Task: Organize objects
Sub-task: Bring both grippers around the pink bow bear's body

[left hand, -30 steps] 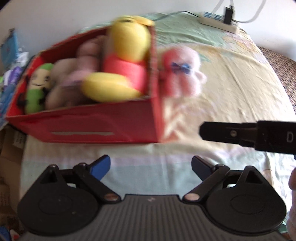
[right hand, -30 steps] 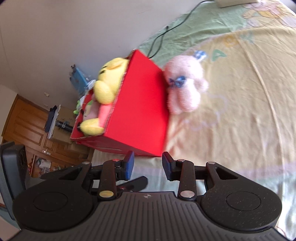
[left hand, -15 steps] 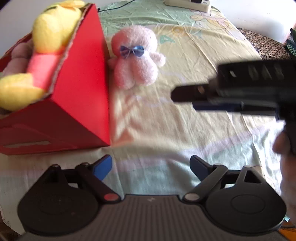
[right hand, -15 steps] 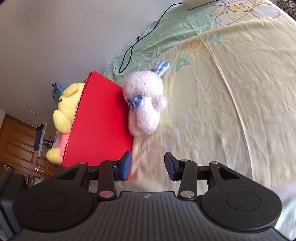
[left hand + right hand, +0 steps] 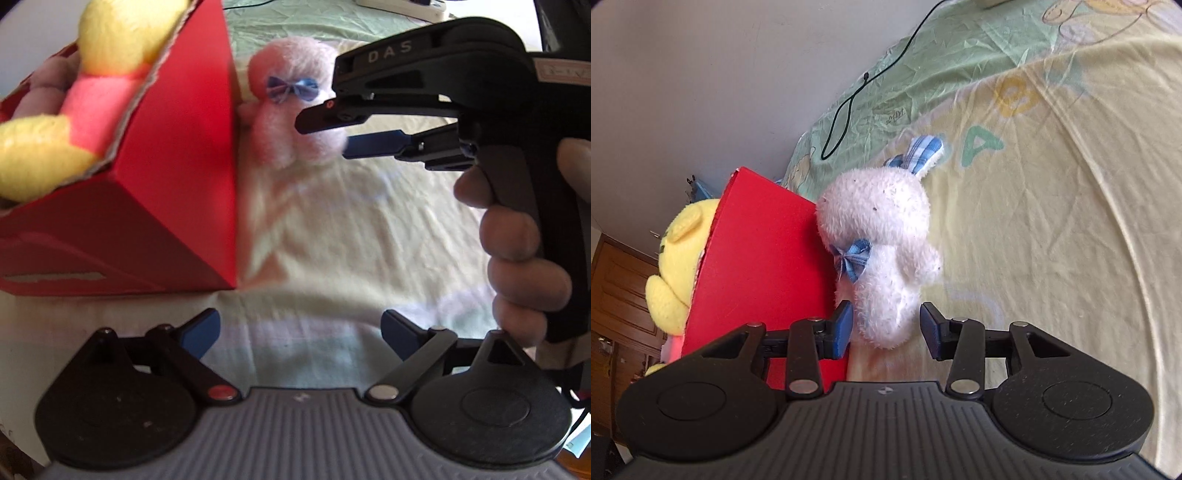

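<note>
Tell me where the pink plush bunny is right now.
The pink plush bunny lies on the bedsheet, against the red box; its lower body sits between the open right gripper.

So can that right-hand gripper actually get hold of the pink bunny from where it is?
Probably yes. The right gripper is open, its fingers either side of the pink bunny's lower body, nothing between. The red box sits tight beside one finger, though.
</note>
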A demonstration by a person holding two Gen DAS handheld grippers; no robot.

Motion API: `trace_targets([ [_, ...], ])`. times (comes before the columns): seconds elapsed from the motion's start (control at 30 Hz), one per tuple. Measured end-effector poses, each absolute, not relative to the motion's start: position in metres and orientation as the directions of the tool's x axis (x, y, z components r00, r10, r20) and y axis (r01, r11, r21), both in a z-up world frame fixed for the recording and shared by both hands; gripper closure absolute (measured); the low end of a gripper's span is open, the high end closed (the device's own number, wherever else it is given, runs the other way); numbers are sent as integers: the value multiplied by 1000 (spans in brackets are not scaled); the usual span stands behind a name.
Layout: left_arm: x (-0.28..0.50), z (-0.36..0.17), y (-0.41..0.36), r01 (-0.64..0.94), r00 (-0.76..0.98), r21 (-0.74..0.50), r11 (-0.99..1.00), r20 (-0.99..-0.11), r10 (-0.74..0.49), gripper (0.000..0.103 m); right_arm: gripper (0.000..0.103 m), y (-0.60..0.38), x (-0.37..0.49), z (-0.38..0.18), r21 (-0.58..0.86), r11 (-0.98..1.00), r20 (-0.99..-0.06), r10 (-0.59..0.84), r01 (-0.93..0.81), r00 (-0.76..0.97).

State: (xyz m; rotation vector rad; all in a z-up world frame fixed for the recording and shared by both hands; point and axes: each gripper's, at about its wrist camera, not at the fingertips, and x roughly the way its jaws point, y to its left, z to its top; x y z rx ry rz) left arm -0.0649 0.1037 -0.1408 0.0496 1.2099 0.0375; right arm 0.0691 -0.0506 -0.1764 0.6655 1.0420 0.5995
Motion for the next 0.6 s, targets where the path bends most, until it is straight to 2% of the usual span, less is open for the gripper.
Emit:
trace_targets([
  [0.2, -65, -138, 111, -16, 351, 33, 999, -936, 37, 9, 72, -53, 71, -181, 767, 632, -556, 740, -108, 380],
  [0.6, -58, -132, 86, 76, 354, -23, 997, -934, -48, 9, 75, -110, 41, -172, 755, 648, -558, 717, -103, 418],
])
